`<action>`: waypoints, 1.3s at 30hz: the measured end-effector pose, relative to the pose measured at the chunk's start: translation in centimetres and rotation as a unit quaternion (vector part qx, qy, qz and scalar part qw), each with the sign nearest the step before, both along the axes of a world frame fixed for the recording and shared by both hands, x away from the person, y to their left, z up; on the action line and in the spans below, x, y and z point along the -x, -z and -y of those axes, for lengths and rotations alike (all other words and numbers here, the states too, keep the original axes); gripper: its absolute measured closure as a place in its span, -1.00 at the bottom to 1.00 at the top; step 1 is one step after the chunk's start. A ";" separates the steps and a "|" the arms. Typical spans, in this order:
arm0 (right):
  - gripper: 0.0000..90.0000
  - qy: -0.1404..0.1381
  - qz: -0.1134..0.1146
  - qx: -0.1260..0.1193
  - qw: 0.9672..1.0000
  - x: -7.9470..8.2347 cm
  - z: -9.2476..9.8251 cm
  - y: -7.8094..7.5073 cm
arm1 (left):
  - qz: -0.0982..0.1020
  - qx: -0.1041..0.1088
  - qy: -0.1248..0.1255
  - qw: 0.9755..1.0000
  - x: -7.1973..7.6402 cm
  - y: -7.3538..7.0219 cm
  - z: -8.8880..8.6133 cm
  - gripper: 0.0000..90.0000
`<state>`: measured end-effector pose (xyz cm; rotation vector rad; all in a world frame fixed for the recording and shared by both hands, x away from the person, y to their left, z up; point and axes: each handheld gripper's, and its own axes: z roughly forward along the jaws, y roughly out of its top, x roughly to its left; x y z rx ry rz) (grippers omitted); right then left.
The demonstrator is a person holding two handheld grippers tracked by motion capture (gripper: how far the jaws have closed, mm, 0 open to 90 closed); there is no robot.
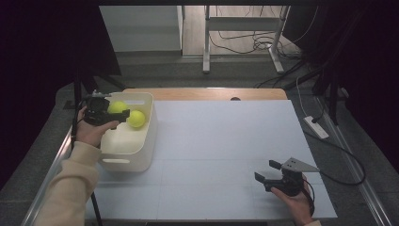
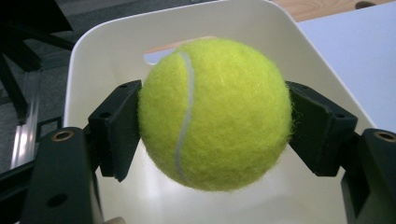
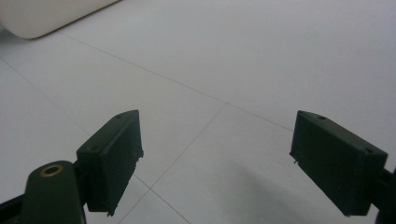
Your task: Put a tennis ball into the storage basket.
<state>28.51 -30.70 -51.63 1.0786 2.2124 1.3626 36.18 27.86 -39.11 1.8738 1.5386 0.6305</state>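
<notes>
The left claw (image 2: 212,135) gripped a yellow tennis ball (image 2: 215,114), its pads pressed against the ball's two sides, holding it directly above the open white bin (image 1: 136,141) at the table's (image 1: 226,155) left edge. A second tennis ball (image 1: 137,118) lay in the bin just beside it. Any release would drop the held ball straight down. The right claw (image 3: 217,158) rested open and empty, well apart near the right corner.

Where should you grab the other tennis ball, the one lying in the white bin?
Probably across its widest middle, coming straight down from above. That tennis ball is round, so any two opposite sides work, but the white bin walls block a level approach, and the left gripper, shut on its own ball, crowds one side.
</notes>
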 end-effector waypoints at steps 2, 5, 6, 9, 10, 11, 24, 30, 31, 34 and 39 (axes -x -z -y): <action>-0.63 0.000 0.000 0.000 1.000 0.0 0.0 0.0 | -0.001 -0.001 -0.001 1.000 0.0 0.0 -0.1 -0.42; -0.63 0.000 0.000 0.000 1.000 -0.1 0.0 0.0 | 0.000 -0.001 -0.002 1.000 0.1 0.0 -0.1 -0.42; -0.63 0.000 0.000 0.001 1.000 -0.1 0.0 0.0 | -0.001 0.000 -0.003 1.000 0.0 0.0 -0.1 -0.43; -0.64 0.000 0.000 0.001 1.000 -0.1 0.0 0.0 | 0.005 0.000 -0.006 1.000 0.0 0.0 -0.1 -0.45; -0.64 0.001 0.001 0.001 1.000 -0.1 0.0 0.0 | 0.009 0.004 -0.006 1.000 0.0 -0.1 -0.1 -0.54; -0.64 0.002 0.001 0.002 1.000 0.0 0.0 0.0 | 0.012 0.008 -0.005 1.000 0.1 -0.2 -0.1 -0.59; -0.64 0.001 0.000 -0.001 1.000 -0.1 0.1 0.0 | 0.032 0.040 0.047 0.998 0.8 -1.0 1.0 -0.71; -0.64 0.000 0.001 -0.003 1.000 -0.1 0.2 0.0 | 0.051 0.061 0.069 0.995 1.7 -1.4 1.2 -0.71; -0.64 0.000 0.000 -0.003 1.000 -0.1 0.2 0.1 | 0.054 0.063 0.072 0.994 1.9 -1.4 1.2 -0.70; -0.64 0.000 0.000 -0.003 1.000 -0.1 0.3 0.0 | 0.060 0.068 0.077 0.993 2.3 -1.4 1.3 -0.70; -0.64 0.002 -0.001 -0.007 1.000 -0.1 0.4 0.0 | 0.065 0.079 0.084 0.991 2.9 -1.2 1.5 -0.70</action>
